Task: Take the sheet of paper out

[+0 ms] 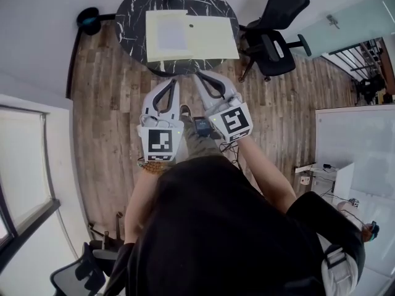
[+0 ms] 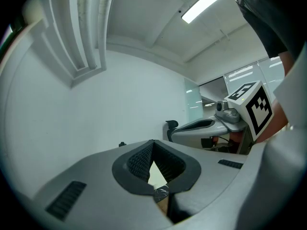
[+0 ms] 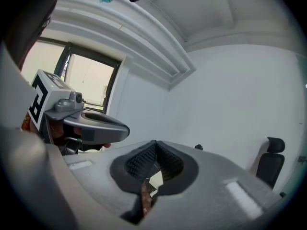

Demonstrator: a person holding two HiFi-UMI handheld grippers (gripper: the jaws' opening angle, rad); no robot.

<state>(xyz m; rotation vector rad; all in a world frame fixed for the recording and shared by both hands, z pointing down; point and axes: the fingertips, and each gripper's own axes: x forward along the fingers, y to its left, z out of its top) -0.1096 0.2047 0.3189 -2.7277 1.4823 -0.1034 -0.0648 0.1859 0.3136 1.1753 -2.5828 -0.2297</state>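
A pale yellow folder (image 1: 207,39) lies flat on the round black marble table (image 1: 129,17) ahead of me. A whiter sheet of paper (image 1: 169,36) shows on its left part. Both grippers hang in the air short of the table's near edge, close to my chest and pointing at it. The left gripper (image 1: 173,81) is shut with nothing in it, and so is the right gripper (image 1: 199,76). In the left gripper view the jaws (image 2: 153,143) meet at the tips; a sliver of the yellow folder (image 2: 155,174) shows through the gap below them. The right gripper view shows its jaws (image 3: 156,143) closed the same way.
A black office chair (image 1: 278,23) stands right of the table on the wooden floor (image 1: 105,116). A white desk (image 1: 355,143) with small items is at the right. A window (image 1: 24,159) runs along the left, and another chair (image 1: 74,277) sits at the bottom left.
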